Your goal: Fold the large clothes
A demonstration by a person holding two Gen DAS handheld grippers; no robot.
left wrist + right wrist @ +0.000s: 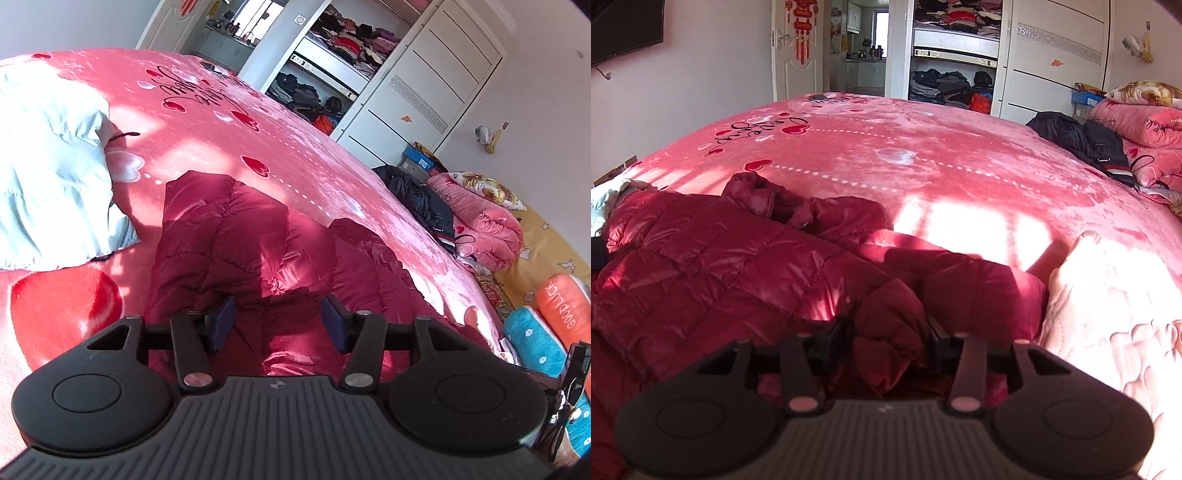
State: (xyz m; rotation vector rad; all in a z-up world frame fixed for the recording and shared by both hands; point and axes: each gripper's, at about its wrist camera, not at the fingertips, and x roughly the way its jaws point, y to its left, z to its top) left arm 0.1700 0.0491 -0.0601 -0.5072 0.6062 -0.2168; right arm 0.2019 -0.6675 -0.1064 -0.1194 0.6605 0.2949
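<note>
Dark red quilted jacket (713, 258) spread on the pink bedspread (942, 177); open wardrobe (955, 48) shelves hold stacked clothes. Left gripper (277, 325) jaws apart above the jacket, gripping nothing. Right gripper (886, 341) jaws partly open, a jacket fold bunched between them.

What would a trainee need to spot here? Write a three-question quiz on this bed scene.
1. True or false: the dark red puffer jacket lies on the pink heart-print blanket.
2. What lies left of the jacket in the left wrist view? A) light blue padded garment B) a towel C) a shoe
3. Fill in: a bunched part of the jacket sits between the fingers of the ___ gripper.

Key: 1 true; 2 A; 3 right.
</note>
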